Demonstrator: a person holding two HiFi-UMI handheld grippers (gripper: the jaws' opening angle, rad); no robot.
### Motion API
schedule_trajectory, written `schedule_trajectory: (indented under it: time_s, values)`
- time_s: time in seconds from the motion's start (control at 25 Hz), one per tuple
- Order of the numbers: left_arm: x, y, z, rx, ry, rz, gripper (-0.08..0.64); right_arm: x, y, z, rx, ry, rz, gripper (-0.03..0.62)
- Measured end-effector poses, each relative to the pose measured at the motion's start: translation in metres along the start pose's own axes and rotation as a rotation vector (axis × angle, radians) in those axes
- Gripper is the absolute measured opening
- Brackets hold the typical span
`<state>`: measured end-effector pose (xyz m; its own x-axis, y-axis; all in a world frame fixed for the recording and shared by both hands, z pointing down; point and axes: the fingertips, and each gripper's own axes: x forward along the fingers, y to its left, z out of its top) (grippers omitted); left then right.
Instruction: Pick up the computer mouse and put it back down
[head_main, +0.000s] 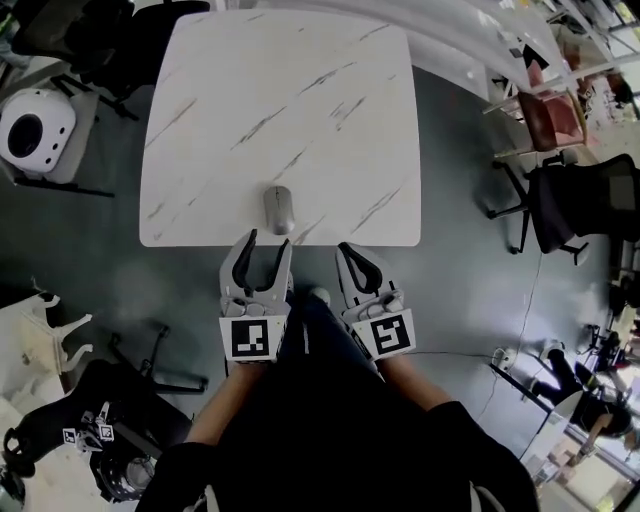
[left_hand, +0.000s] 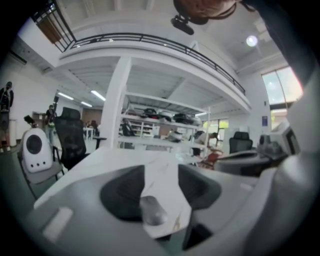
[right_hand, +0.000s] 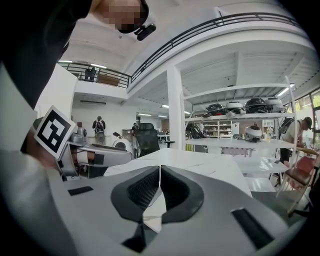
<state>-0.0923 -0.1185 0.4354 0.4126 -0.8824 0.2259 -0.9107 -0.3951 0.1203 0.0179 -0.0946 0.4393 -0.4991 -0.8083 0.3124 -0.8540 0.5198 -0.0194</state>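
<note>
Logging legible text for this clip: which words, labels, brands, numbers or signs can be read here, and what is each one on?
No text can be read in any view.
Cube of the left tongs: a black-and-white square marker, a pattern only, no letters.
Cube of the right tongs: a second marker, also a pattern only.
The computer mouse: no brand or label visible.
A blue wall sign: too small to read.

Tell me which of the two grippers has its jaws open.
The left gripper: its jaws stand apart, with the grey mouse just ahead of them. The right gripper beside it has its jaw tips closed together, empty.
</note>
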Motion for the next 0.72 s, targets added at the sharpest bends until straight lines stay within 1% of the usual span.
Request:
schedule_trajectory:
  time_s: [0.08,0.2,0.36,0.52,0.68,0.72]
  values:
    - [0.005,-0.001,-0.003,-0.008,0.011,0.001,0.213,0.002,-0.003,0.002,-0.002,-0.021,0.005,0.020]
    - [0.014,-0.007,-0.012,0.010,0.039,-0.005,0.221,0.006,-0.008,0.001,-0.005,-0.059,0.031,0.020]
    - [0.026,-0.005,-0.017,-0.003,0.073,0.023,0.227,0.013,-0.010,0.001,-0.019,-0.058,0.062,0.020]
    - [0.038,0.000,-0.027,0.006,0.095,0.039,0.235,0.027,-0.018,-0.002,-0.021,-0.028,0.060,0.020]
    - [0.050,0.003,-0.043,0.014,0.134,0.046,0.244,0.041,-0.024,-0.007,0.002,-0.053,0.049,0.020]
    - [0.053,0.004,-0.048,0.010,0.146,0.047,0.250,0.044,-0.025,-0.010,0.002,-0.046,0.054,0.020]
